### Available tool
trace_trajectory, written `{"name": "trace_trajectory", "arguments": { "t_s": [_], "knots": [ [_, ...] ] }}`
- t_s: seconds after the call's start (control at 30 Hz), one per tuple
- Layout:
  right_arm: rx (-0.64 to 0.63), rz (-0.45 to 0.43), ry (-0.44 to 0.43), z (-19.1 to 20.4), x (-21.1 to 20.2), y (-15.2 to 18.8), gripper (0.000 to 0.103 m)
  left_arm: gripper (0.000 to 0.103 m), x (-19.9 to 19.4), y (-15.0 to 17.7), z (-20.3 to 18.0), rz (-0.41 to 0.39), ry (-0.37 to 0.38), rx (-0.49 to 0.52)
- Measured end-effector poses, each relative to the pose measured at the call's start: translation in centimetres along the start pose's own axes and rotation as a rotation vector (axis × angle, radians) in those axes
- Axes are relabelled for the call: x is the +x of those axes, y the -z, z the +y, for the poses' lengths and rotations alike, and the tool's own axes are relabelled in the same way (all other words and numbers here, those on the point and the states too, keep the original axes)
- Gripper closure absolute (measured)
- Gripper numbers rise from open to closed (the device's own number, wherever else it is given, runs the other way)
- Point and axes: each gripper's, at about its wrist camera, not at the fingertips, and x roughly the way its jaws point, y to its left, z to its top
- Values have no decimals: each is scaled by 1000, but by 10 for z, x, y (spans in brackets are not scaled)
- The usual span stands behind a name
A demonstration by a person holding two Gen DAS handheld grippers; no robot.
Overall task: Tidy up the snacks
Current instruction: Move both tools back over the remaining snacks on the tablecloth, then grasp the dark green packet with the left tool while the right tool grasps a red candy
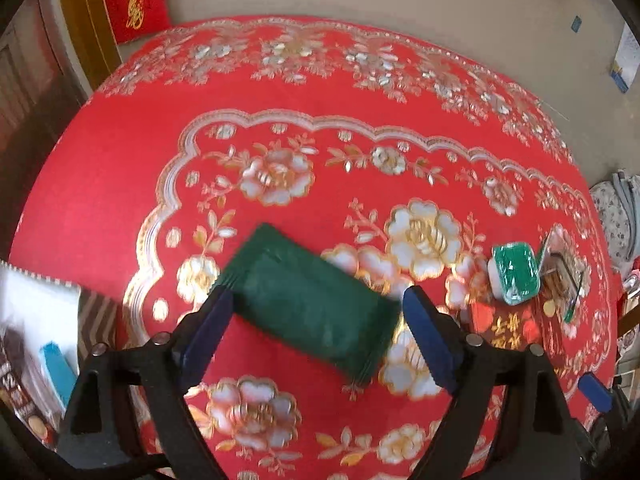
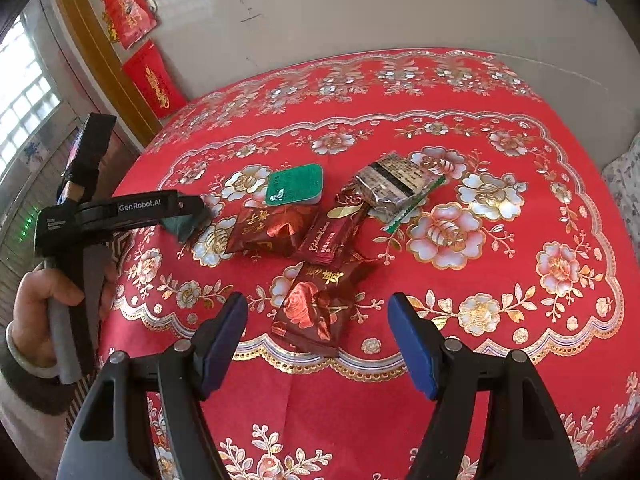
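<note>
A dark green snack packet (image 1: 312,304) lies slanted between the fingers of my left gripper (image 1: 318,312), blurred; the jaws stand wide and I cannot tell whether the pads touch it. In the right wrist view the left gripper (image 2: 188,216) has the green packet (image 2: 184,226) at its tip. My right gripper (image 2: 318,332) is open and empty, above a dark red rose-printed packet (image 2: 316,312). Two more dark red packets (image 2: 272,232) (image 2: 336,236), a green-lidded cup (image 2: 294,186) and a silver foil packet (image 2: 394,184) lie beyond it.
A red floral tablecloth (image 2: 500,320) covers the round table. A white snack box (image 1: 36,340) stands at the left edge in the left wrist view. The green-lidded cup (image 1: 514,274) and the red packets (image 1: 508,326) lie at the right there. Red hangings (image 2: 128,8) are on the wall.
</note>
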Motion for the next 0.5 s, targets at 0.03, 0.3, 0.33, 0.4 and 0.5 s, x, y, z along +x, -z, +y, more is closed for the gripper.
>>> {"name": "trace_trajectory", "arguments": {
  "t_s": [0.03,0.3,0.33,0.4,0.5],
  "knots": [
    [3,-1,-1,-1,0,0,31,16,0,-1,0,2,4,0],
    [-2,5,-7,1,2,0,30,16,4,-1,2,14,-35,32],
    [-5,6,-8,1,2,0,30,16,5,0,4,16,-33,14],
    [-5,8,-10,2,3,0,30,14,6,2,7,7,-21,-15],
    [-1,12,-12,1,4,1,30,11,7,5,2,18,-49,-12]
  ]
}}
